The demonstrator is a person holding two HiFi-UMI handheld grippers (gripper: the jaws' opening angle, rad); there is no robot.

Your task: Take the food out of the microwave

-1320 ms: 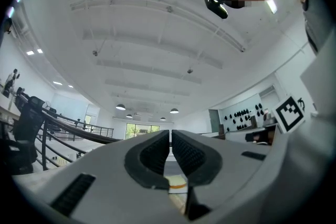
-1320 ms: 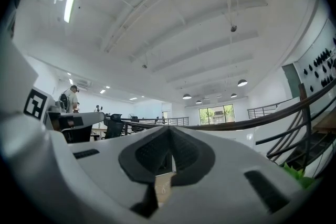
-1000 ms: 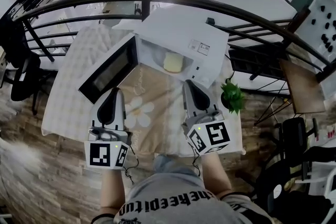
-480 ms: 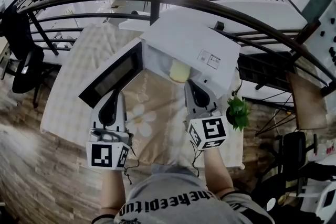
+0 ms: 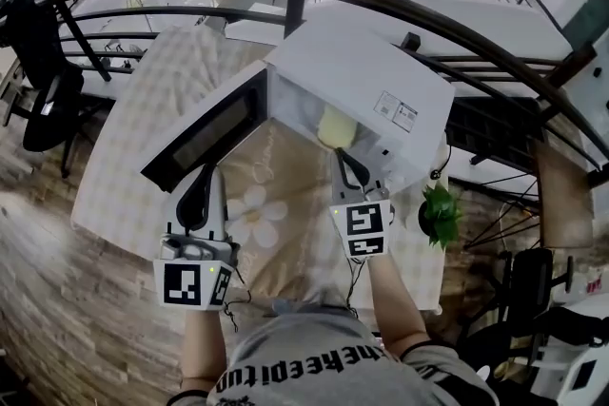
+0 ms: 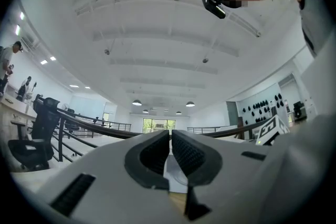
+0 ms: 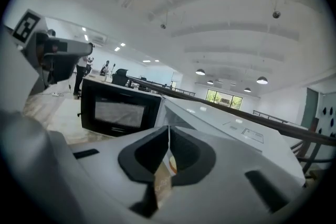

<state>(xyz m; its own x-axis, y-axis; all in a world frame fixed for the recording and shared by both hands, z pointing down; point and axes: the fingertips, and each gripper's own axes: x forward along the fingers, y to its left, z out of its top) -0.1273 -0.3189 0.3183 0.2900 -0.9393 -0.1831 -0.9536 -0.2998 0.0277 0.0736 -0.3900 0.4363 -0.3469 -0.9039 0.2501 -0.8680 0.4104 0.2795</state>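
From the head view, the left claw (image 5: 202,178) hovers over the flowered cloth (image 5: 255,204) on the table (image 5: 119,162), below the microwave's open door (image 5: 211,130). Its own view, aimed at the ceiling and a railing (image 6: 79,118), shows what the head view cannot: the jaws closed to a thin slit with nothing between them.

The microwave (image 5: 376,86) stands at the middle of the table. The food (image 5: 335,125), a pale yellow lump, is still inside it, just behind the opening. Only the head view shows the food.

The right claw (image 5: 344,157) points at the opening, its tips near the food; contact cannot be made out. The right gripper view shows those jaws shut and empty, with the dark door (image 7: 118,110) and the white microwave body (image 7: 231,131) beyond them.

A small green plant (image 5: 441,212) stands at the table's right edge.
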